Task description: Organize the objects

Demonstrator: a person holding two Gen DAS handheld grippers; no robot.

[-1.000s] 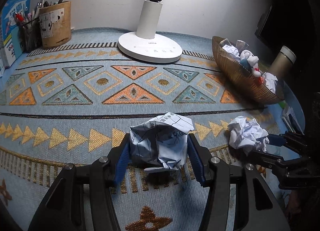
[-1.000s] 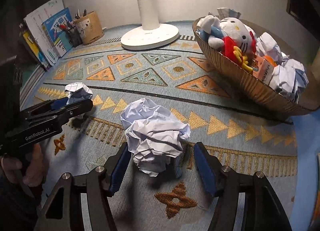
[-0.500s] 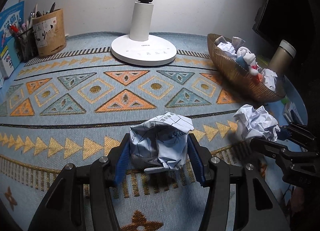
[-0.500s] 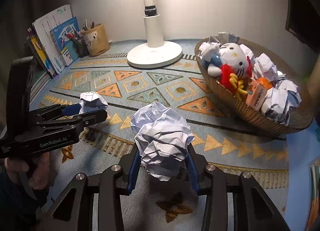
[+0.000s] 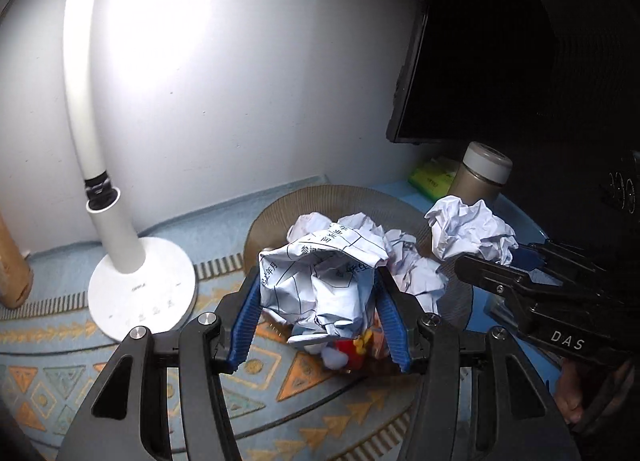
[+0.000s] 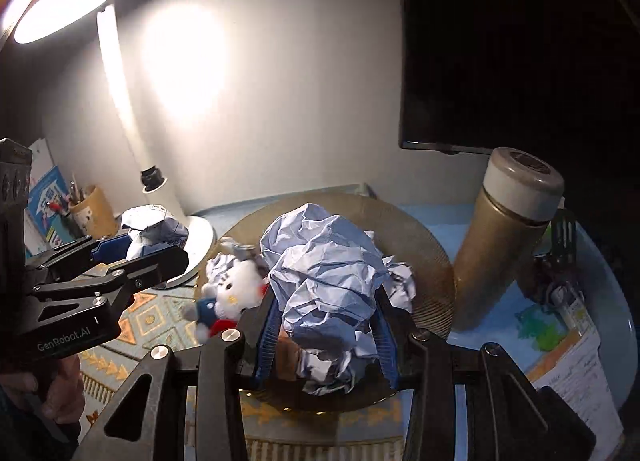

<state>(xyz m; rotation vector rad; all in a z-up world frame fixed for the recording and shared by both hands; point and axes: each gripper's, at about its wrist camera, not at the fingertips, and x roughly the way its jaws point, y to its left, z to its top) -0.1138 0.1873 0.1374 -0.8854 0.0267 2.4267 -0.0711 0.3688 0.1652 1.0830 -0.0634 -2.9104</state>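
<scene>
My left gripper (image 5: 318,321) is shut on a crumpled printed paper ball (image 5: 320,285) and holds it in the air over the near side of the woven basket (image 5: 340,193). My right gripper (image 6: 326,337) is shut on a crumpled white paper ball (image 6: 324,269) and holds it above the same basket (image 6: 432,257). The basket holds several paper balls (image 5: 416,277) and a white plush cat (image 6: 236,293). The right gripper's paper ball shows in the left wrist view (image 5: 468,233), and the left gripper's ball shows in the right wrist view (image 6: 154,227).
A white desk lamp (image 5: 136,289) stands left of the basket on the patterned mat (image 5: 60,377). A tan thermos (image 6: 504,237) stands right of it, below a dark monitor (image 6: 500,41). A pen cup (image 6: 90,209) and books are at far left. Papers (image 6: 576,373) lie at right.
Both grippers have lifted their paper balls off the mat and carried them toward and over the basket. The views have tilted up toward the wall.
</scene>
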